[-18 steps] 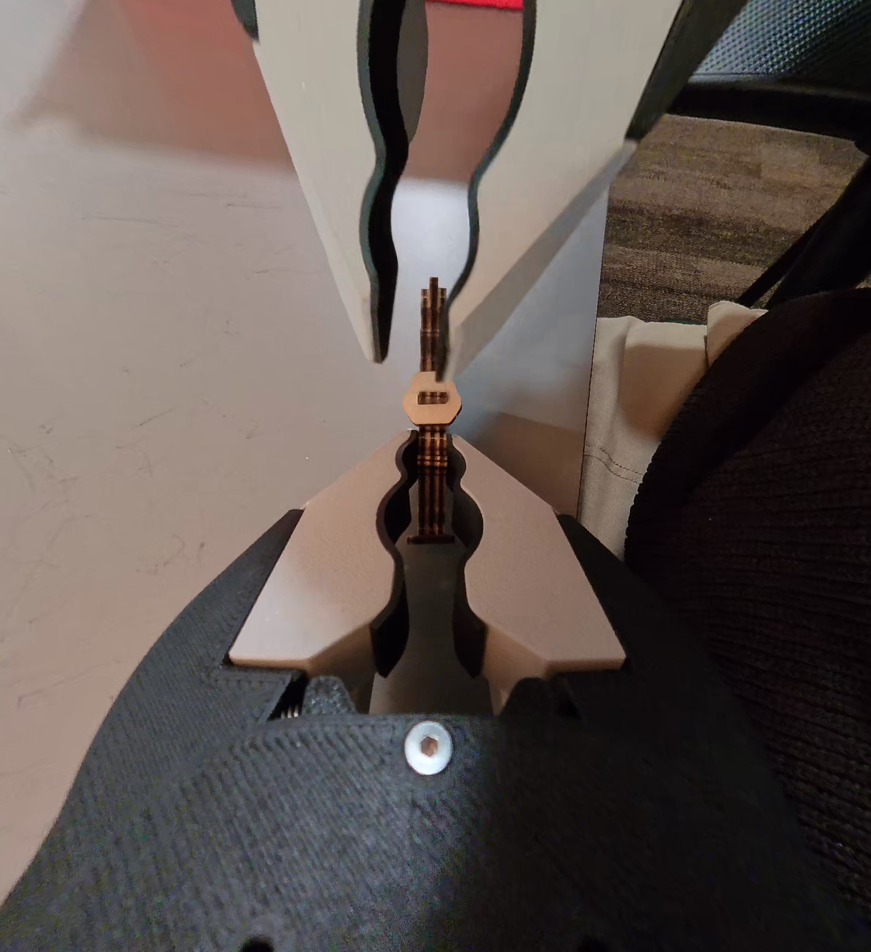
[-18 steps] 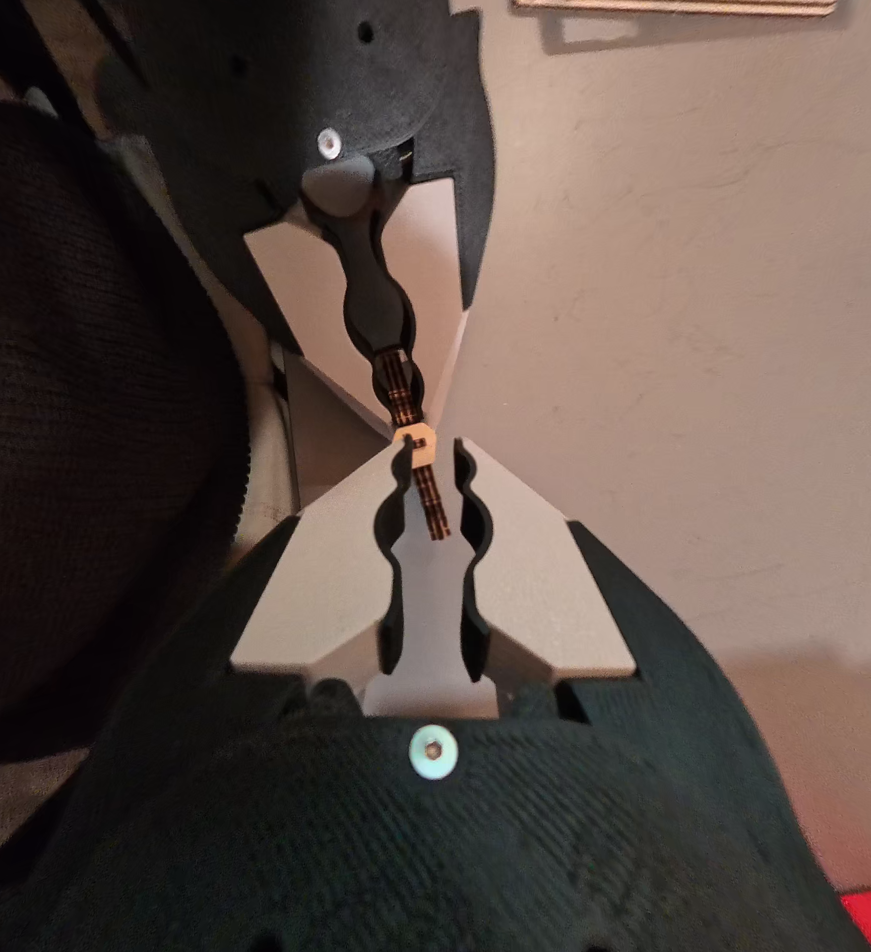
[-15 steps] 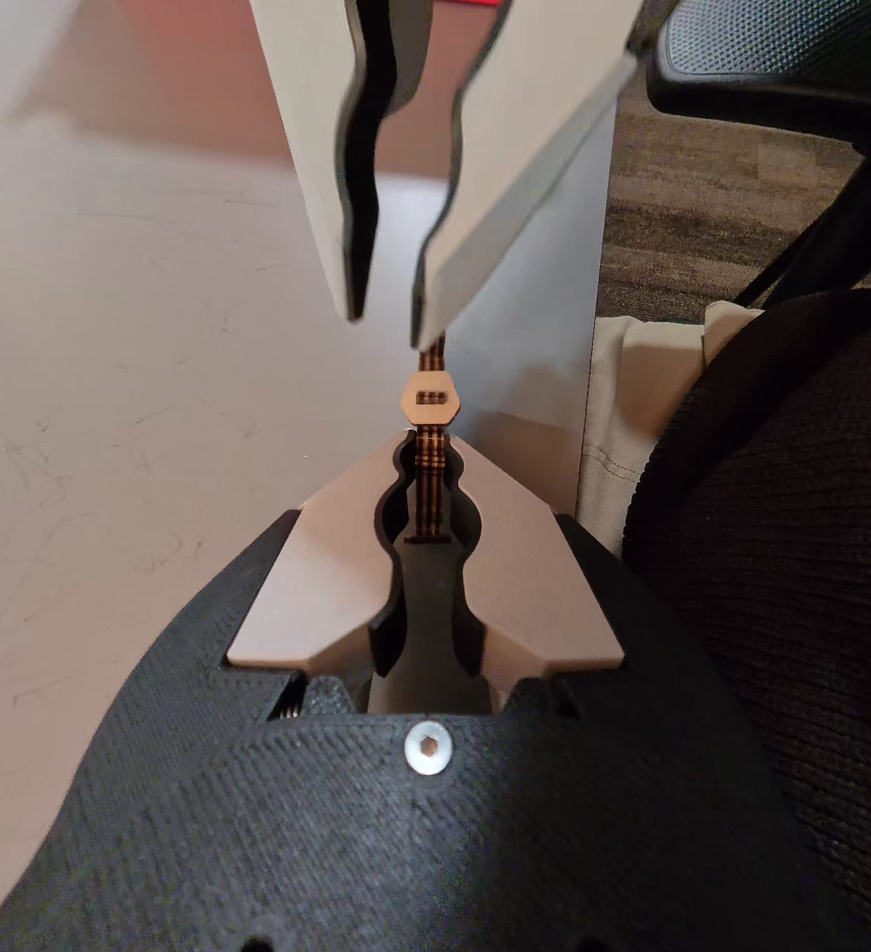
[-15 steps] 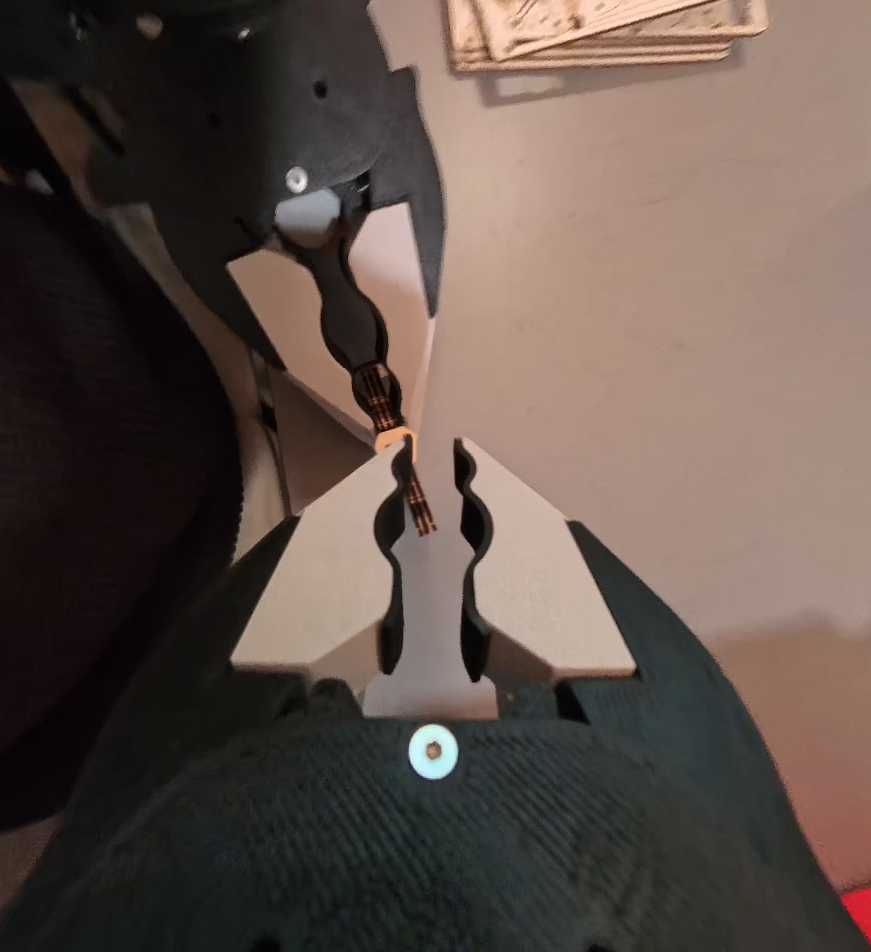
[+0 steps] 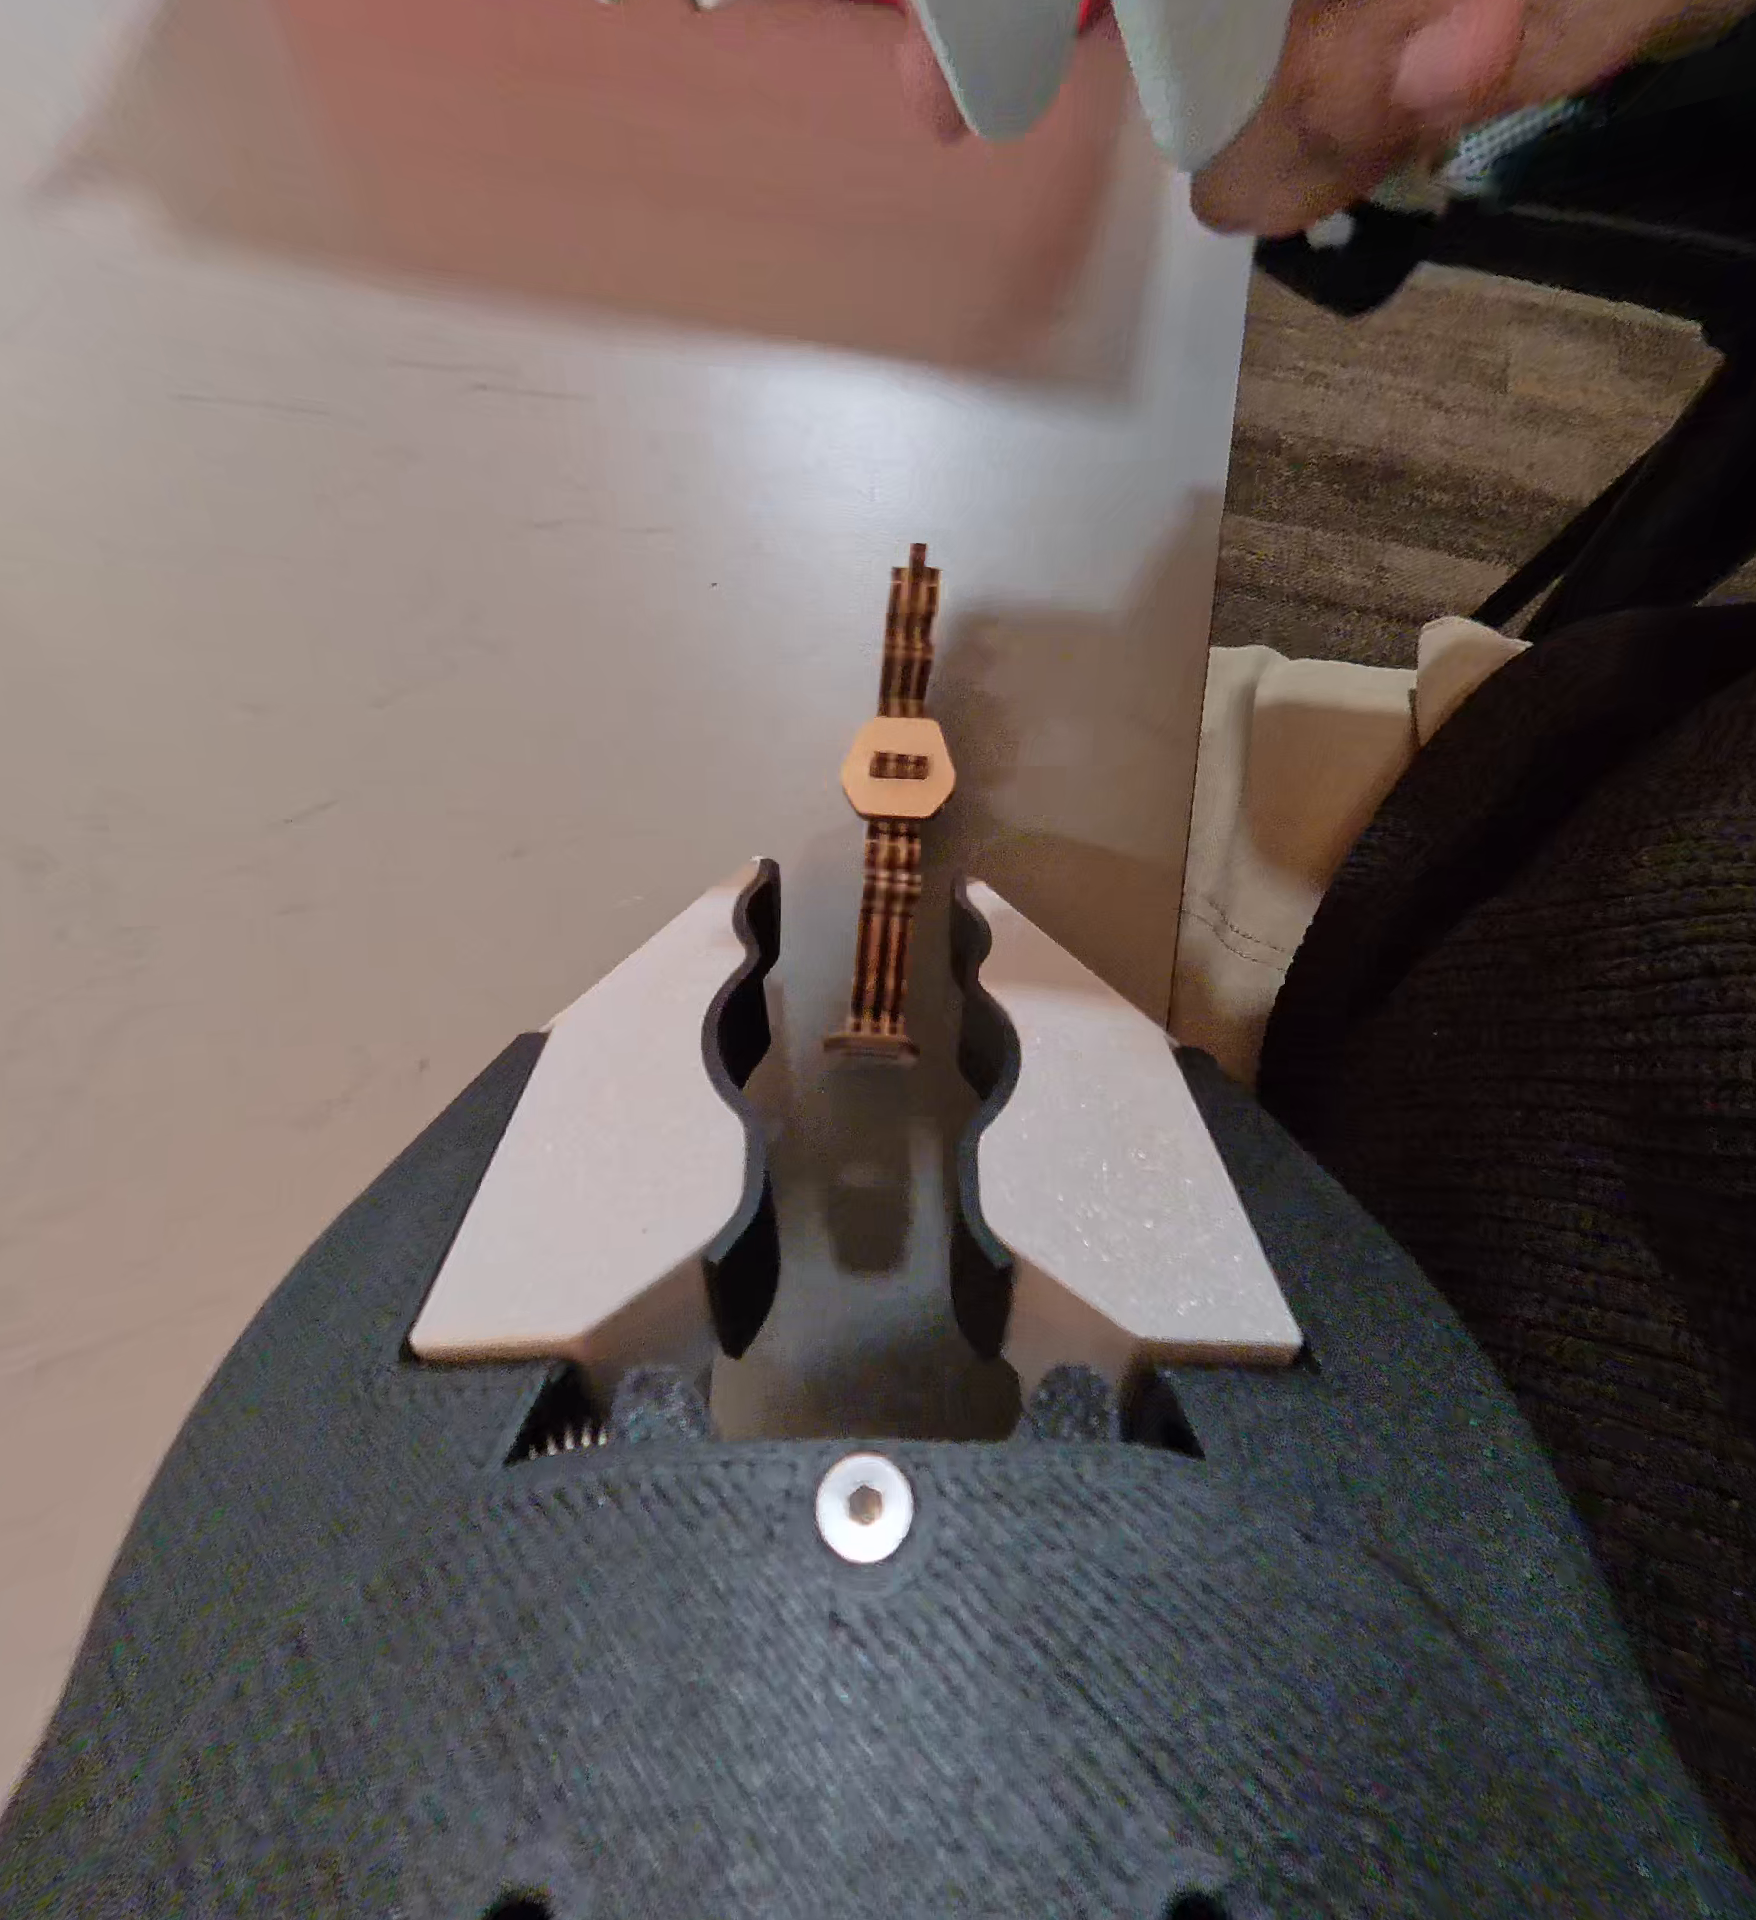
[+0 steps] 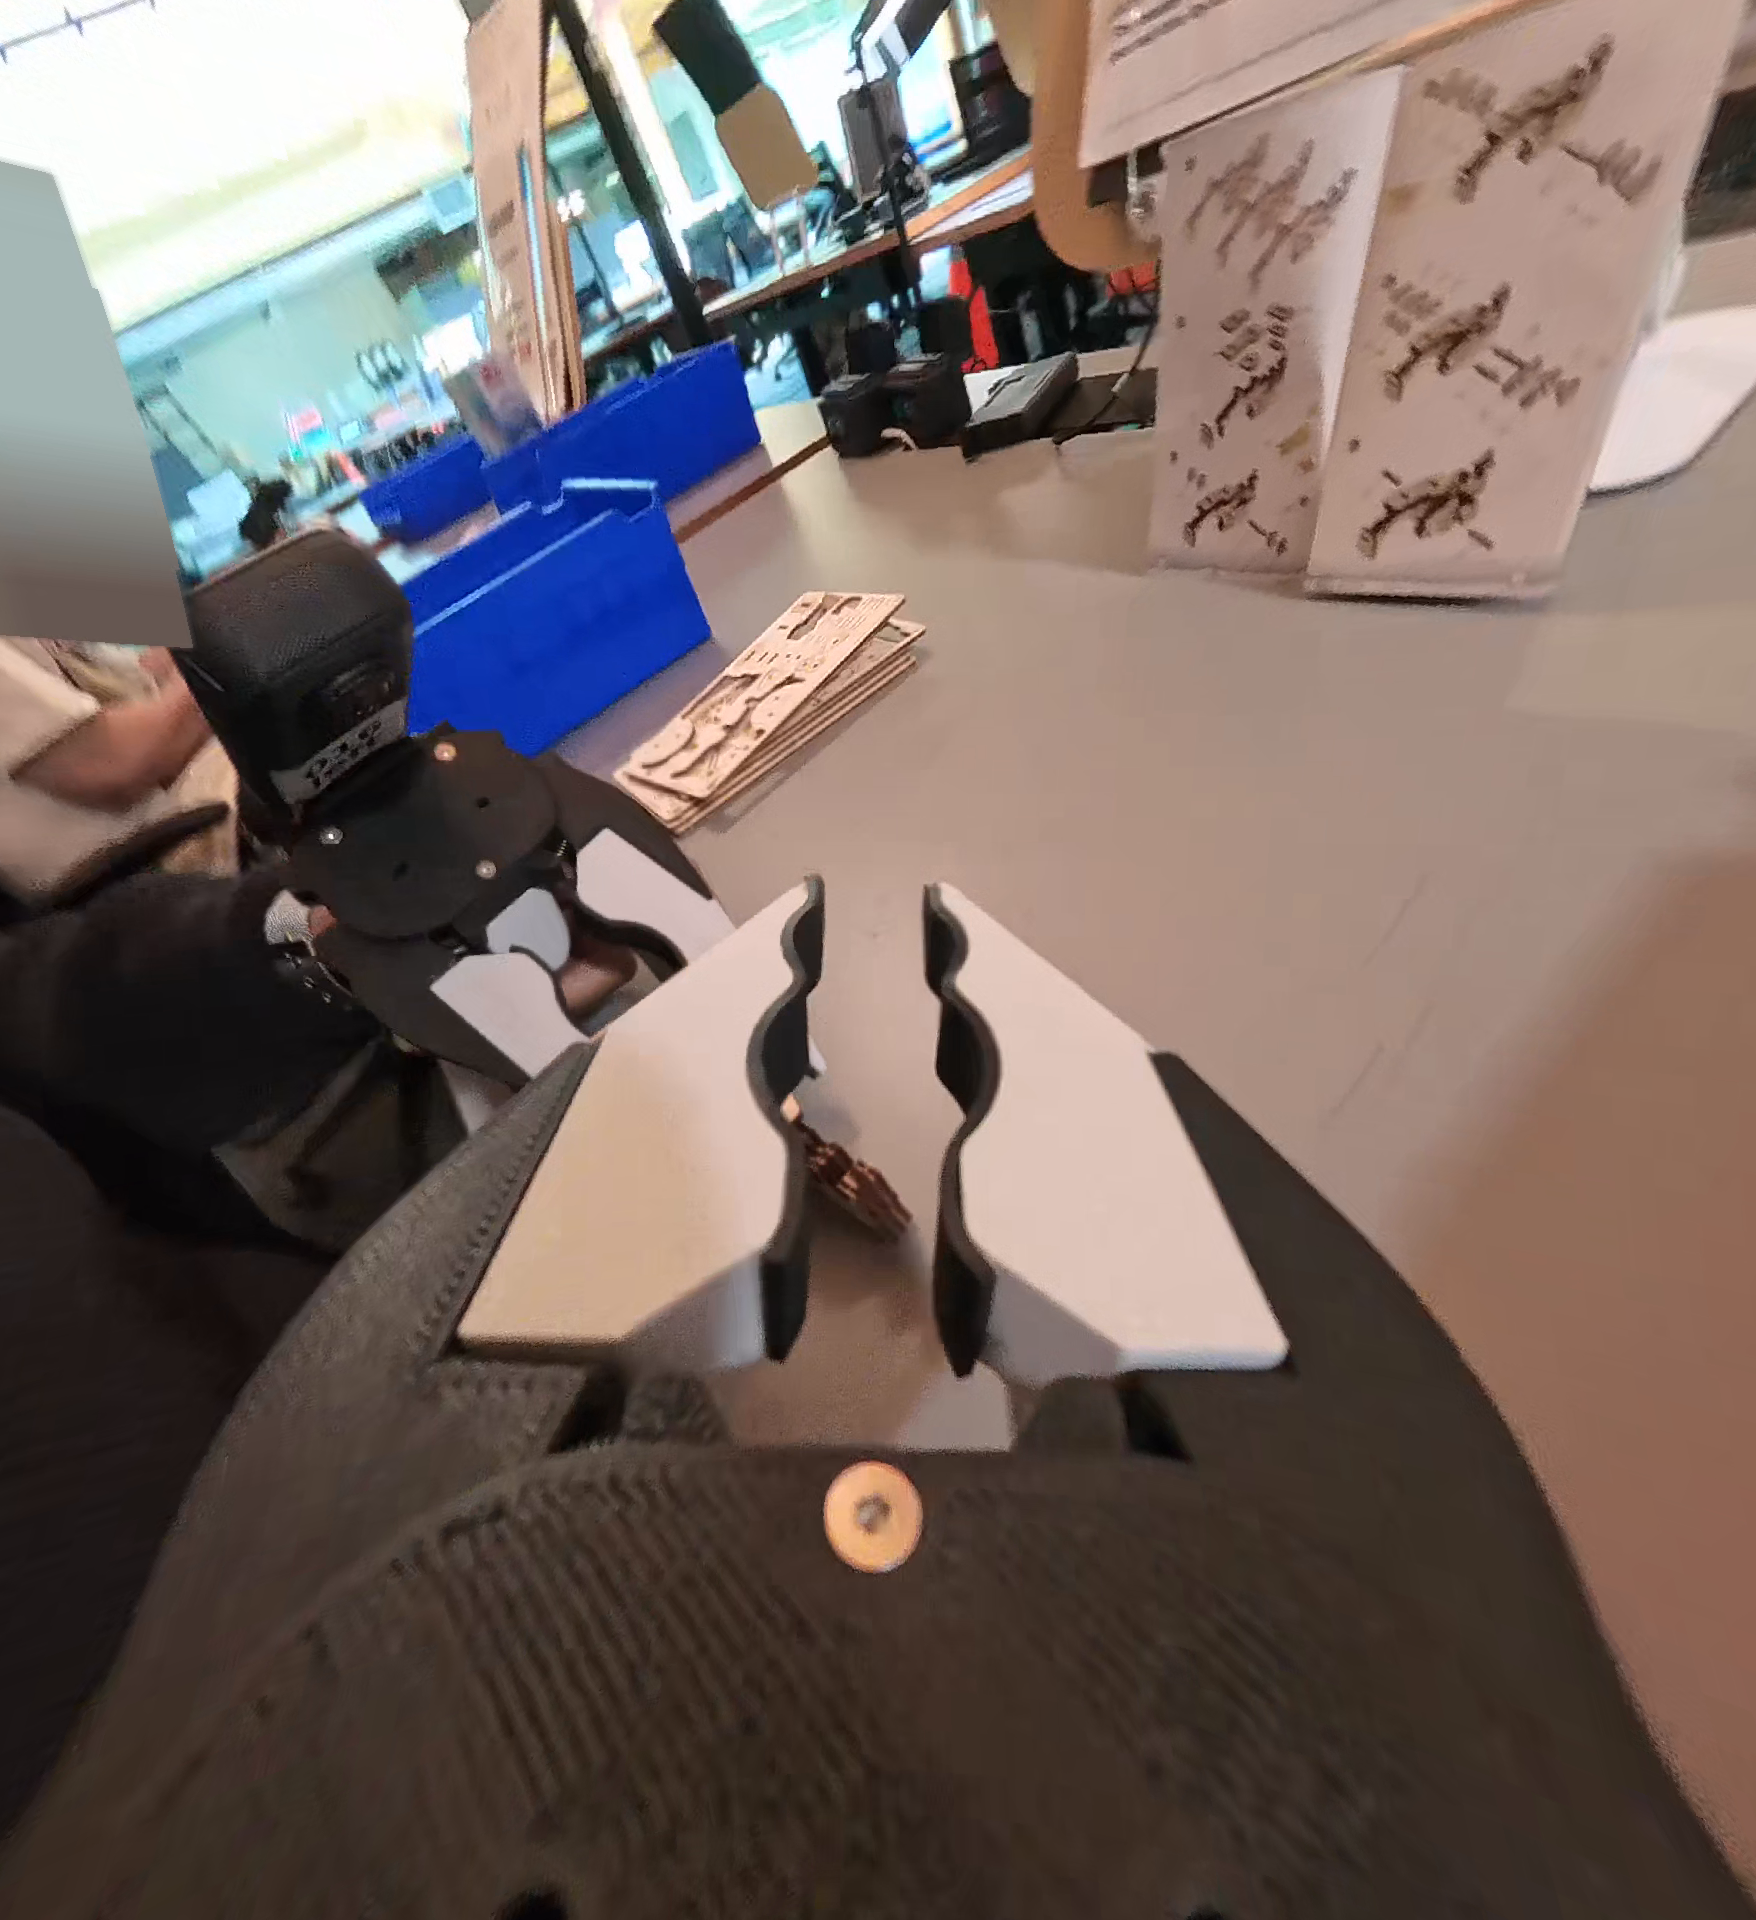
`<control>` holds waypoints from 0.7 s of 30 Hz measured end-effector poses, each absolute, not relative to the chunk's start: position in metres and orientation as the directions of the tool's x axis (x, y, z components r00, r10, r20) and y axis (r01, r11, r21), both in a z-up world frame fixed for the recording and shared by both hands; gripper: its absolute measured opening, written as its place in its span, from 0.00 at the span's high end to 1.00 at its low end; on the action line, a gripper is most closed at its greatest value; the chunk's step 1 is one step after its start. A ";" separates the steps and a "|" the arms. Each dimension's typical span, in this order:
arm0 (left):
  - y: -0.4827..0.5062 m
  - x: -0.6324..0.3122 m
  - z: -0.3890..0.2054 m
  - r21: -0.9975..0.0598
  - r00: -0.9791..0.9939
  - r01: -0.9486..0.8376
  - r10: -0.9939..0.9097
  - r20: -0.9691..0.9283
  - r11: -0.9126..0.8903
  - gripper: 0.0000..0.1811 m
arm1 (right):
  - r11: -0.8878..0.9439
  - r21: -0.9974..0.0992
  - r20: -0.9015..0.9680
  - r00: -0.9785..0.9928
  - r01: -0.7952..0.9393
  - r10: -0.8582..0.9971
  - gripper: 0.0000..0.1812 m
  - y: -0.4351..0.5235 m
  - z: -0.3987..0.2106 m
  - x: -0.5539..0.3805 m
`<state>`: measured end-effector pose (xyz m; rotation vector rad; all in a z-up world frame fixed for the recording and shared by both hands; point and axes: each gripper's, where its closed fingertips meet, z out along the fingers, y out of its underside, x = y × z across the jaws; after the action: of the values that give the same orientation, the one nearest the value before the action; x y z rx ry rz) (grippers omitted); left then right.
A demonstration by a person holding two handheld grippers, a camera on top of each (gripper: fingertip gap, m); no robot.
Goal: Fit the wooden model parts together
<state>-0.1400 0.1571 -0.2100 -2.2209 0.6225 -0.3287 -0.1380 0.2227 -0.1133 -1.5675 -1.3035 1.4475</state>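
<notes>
The wooden assembly is a thin striped strip with a pale hexagonal piece slotted over its middle. In the left wrist view it sits in the gap of my left gripper, which is open; it touches neither finger. I cannot tell whether it rests on the grey table. My right gripper is open and empty, low over the table, with the assembly showing below its gap. The left gripper shows at its left. A blurred hand is at the top of the left wrist view.
A stack of wooden part sheets lies mid-table, blue bins behind it. Upright instruction sheets stand at the back right. The table edge runs just right of the assembly, next to a person's dark clothing. The left gripper's tips are roughly 12 centimetres from the right gripper's.
My left gripper has opened and let go of the wooden assembly. My right gripper has pulled back from it and tilted up to face across the table.
</notes>
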 end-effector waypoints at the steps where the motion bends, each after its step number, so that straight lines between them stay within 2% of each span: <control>1: 0.157 -0.142 -0.208 -0.762 0.848 -0.313 -0.527 0.044 -0.567 0.82 | -0.354 -0.906 -0.381 -0.083 0.232 0.921 0.90 0.225 -0.116 -0.136; 6: 0.156 -0.155 -0.181 -0.819 0.830 -0.131 -0.513 0.217 -0.559 0.79 | -0.454 -0.867 -0.476 -0.070 0.204 0.877 0.87 0.235 -0.119 -0.134; 12: 0.143 -0.169 -0.137 -0.837 0.661 0.154 -0.575 0.482 -0.525 0.72 | -0.467 -0.858 -0.490 -0.067 0.215 0.869 0.87 0.238 -0.127 -0.133; 17: 0.149 -0.209 -0.121 -0.861 0.717 0.256 -0.512 0.474 -0.440 0.71 | -0.449 -0.862 -0.477 -0.077 0.236 0.876 0.87 0.235 -0.132 -0.134; 19: 0.153 -0.246 -0.119 -0.885 0.811 0.273 -0.404 0.422 -0.377 0.71 | -0.440 -0.865 -0.469 -0.077 0.240 0.880 0.87 0.235 -0.133 -0.134; 21: 0.154 -0.298 -0.116 -0.911 0.907 0.291 -0.218 0.360 -0.292 0.71 | -0.442 -0.864 -0.472 -0.078 0.242 0.878 0.87 0.235 -0.133 -0.134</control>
<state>-0.2978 0.1539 -0.1164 -1.7999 -0.0549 -0.4975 -0.1342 0.2346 -0.1334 -1.6696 -1.2130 1.5573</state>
